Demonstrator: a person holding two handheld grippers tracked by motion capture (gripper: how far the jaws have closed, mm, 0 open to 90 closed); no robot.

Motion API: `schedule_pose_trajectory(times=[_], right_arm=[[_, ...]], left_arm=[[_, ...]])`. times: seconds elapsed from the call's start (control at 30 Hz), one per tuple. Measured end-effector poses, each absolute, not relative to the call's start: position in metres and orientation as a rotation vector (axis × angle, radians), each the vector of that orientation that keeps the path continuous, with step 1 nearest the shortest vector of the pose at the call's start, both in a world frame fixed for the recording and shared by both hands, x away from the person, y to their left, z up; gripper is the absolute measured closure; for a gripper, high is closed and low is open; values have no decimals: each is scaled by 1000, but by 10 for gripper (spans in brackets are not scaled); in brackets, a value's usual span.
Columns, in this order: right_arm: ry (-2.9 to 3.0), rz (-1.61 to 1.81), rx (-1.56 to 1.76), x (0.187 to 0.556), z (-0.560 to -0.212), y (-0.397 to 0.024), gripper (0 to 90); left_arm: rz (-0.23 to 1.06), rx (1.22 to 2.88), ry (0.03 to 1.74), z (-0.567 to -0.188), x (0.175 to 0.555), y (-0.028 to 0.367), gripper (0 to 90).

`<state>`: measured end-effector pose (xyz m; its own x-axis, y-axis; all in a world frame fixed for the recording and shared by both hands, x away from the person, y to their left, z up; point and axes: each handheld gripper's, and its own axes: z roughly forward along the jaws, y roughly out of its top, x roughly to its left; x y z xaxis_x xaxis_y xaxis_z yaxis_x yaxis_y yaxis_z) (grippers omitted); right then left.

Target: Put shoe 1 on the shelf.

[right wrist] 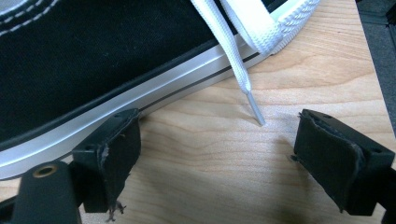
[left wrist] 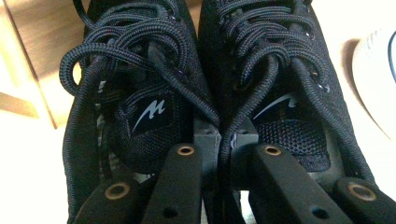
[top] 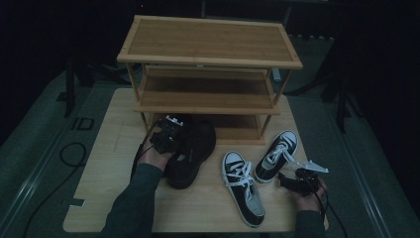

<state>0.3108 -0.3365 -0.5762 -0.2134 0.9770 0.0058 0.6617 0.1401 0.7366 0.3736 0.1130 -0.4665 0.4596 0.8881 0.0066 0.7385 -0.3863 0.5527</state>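
A pair of black mesh shoes (top: 195, 148) stands side by side in front of the wooden shoe rack (top: 208, 39). My left gripper (top: 171, 134) is shut on them. In the left gripper view its jaws (left wrist: 224, 140) pinch the two inner collars together, between the left shoe (left wrist: 140, 70) and the right shoe (left wrist: 280, 60). Two black-and-white canvas sneakers lie to the right, one nearer (top: 242, 191) and one farther (top: 277, 156). My right gripper (top: 287, 179) rests open beside them. In the right gripper view it (right wrist: 224, 158) stands wide above bare wood, its left pad (right wrist: 109, 158) close to a sneaker's white sole (right wrist: 116, 107).
The rack has three shelves and stands at the back of the light wooden table (top: 109, 148). A white lace tip (right wrist: 254, 109) lies on the wood between my right jaws. Dark floor with a cable (top: 72, 153) surrounds the table.
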Motion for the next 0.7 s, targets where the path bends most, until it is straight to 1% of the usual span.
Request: schedule_pose_trajectory(times=[0.7], right_arm=[[1940, 858, 1566, 311, -576, -336, 143]], left_arm=[[606, 2118, 1503, -477, 396, 76, 852]])
